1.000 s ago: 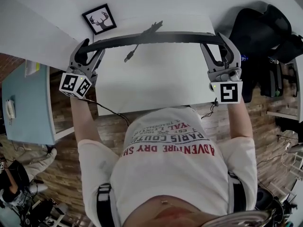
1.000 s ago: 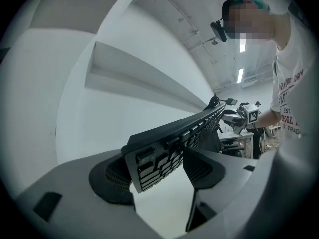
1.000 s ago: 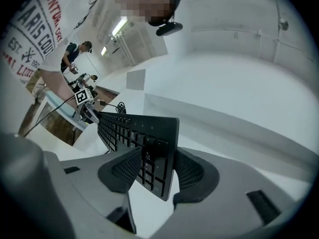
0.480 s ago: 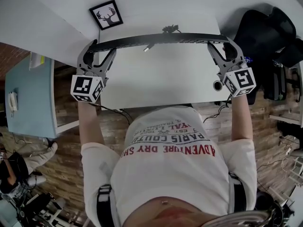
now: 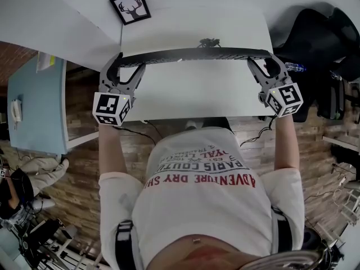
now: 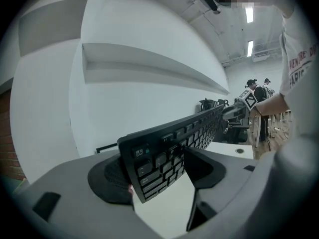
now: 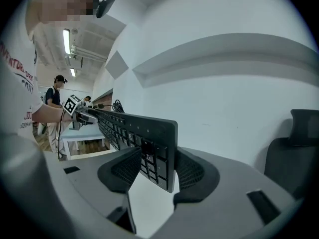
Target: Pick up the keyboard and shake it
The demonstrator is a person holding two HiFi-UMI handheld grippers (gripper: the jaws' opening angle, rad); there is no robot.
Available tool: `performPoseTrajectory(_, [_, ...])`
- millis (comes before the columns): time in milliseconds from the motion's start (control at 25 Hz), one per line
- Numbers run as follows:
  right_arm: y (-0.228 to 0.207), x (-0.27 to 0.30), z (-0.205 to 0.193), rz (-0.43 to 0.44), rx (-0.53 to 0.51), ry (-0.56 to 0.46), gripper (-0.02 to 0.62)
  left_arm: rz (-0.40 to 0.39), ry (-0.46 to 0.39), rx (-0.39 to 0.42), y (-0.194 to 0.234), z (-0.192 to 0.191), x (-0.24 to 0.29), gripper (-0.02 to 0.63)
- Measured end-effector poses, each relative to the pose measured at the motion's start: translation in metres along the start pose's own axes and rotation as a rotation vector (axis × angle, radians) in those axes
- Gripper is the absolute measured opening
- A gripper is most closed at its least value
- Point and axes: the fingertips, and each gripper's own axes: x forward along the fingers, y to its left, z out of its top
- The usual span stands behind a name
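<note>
Head view: I'm holding the long black plastic keyboard (image 5: 194, 54) tilted on edge above the white counter (image 5: 191, 97). Left gripper view: my left gripper (image 6: 157, 171) is clamping its jaws on one end. Right gripper view: my right gripper (image 7: 158, 169) is clamping its jaws on the other end.

Framed deer pic (image 5: 134, 7) by white table (image 5: 191, 91), blk chair (image 5: 315, 38) at right.

With my left claw (image 5: 121, 62) and right claw (image 5: 264, 59) I have brought the keyboard (image 5: 191, 54) nearer to me, so it now sits further in from the far edge of the table (image 5: 191, 97) than a second ago. My left claw has also drifted to the right. The cable (image 5: 209, 41), which hung across the keyboard toward me, is now bunched just past its far side.
</note>
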Motion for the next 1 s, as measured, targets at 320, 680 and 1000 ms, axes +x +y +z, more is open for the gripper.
performPoseTrajectory(320, [0.006, -0.011, -0.014, -0.012, 0.005, 0.019, 0.222, -0.007, 0.01, 0.017, -0.009, -0.004, -0.003, 0.311])
performPoseTrajectory(680, [-0.001, -0.022, -0.007, -0.027, -0.008, 0.016, 0.222, -0.012, -0.013, 0.023, -0.017, 0.006, -0.001, 0.313])
performPoseTrajectory(1000, [-0.001, -0.022, -0.011, -0.031, -0.001, 0.029, 0.222, -0.01, -0.017, 0.037, -0.018, 0.006, 0.001, 0.313])
